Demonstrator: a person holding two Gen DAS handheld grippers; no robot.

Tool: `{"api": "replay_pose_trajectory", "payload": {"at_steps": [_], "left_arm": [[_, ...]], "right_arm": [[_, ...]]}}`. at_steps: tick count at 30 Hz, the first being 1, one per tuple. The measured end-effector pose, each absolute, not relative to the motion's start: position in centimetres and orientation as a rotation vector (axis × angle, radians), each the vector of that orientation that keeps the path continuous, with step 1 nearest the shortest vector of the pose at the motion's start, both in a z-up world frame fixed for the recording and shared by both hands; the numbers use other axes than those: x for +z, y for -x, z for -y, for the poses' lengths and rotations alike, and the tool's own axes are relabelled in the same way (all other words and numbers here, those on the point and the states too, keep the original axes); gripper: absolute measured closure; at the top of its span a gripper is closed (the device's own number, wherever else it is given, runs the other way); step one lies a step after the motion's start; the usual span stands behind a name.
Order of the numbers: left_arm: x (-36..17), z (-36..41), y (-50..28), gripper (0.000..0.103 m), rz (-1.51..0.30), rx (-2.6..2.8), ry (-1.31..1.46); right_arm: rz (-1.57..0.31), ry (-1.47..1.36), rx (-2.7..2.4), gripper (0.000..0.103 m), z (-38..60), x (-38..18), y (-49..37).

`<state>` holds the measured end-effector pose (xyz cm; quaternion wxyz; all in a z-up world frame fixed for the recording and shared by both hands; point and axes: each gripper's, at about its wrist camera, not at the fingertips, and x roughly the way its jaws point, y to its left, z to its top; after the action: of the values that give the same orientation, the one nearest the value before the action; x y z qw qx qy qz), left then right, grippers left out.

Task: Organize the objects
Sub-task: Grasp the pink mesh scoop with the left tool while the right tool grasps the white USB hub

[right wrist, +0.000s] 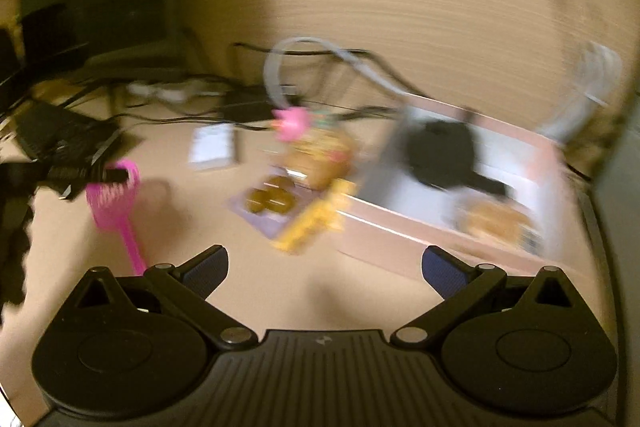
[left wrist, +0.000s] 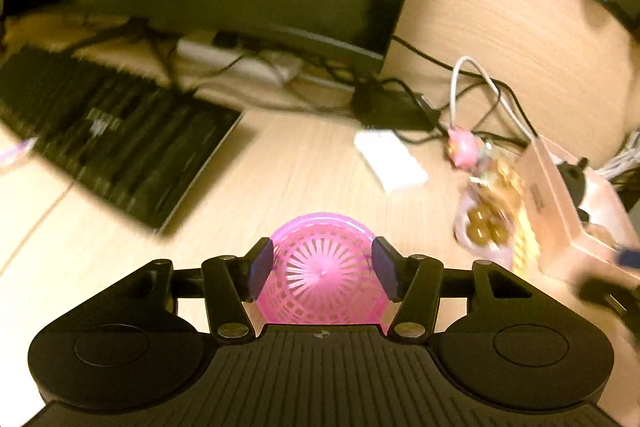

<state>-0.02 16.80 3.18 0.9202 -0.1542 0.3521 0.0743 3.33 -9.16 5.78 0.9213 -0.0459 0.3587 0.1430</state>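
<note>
No writing can be read anywhere — the label on the pink box [left wrist: 560,199] is too blurred. The left gripper [left wrist: 322,269] grips one pink strainer [left wrist: 322,275] by its mesh bowl, a pad pressing each side; in the right wrist view its handle hangs down above the desk [left wrist: 300,171]. The right gripper [right wrist: 324,271] stands wide open with nothing between its fingers, well apart from the strainer. Ahead lie one white block [left wrist: 390,161], one pink toy [left wrist: 462,147] and a packet of brown sweets [left wrist: 486,223] — beside the box.
</note>
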Motion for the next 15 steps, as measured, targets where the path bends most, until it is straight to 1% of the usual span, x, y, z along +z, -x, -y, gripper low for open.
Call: {"api": "replay_pose_trajectory", "payload": {"at_steps": [4,9,15], "left_arm": [[3.7,-17.5,3.8,0.044,-0.721,0.170,0.368],[4.5,-19.0,6.2,0.044,-0.701,0.181,0.415],[4.8,-19.4,8.1,0.044,-0.708,0.180,0.450]], "right_arm": [[-0.759,0.082,0.379,0.000,5.1,5.4,-6.6],[-0.789,0.068,0.420,0.000,1.2,4.8,-11.5],[-0.843,0.110,0.399,0.000,-4.1,2.6,-18.3]]}}
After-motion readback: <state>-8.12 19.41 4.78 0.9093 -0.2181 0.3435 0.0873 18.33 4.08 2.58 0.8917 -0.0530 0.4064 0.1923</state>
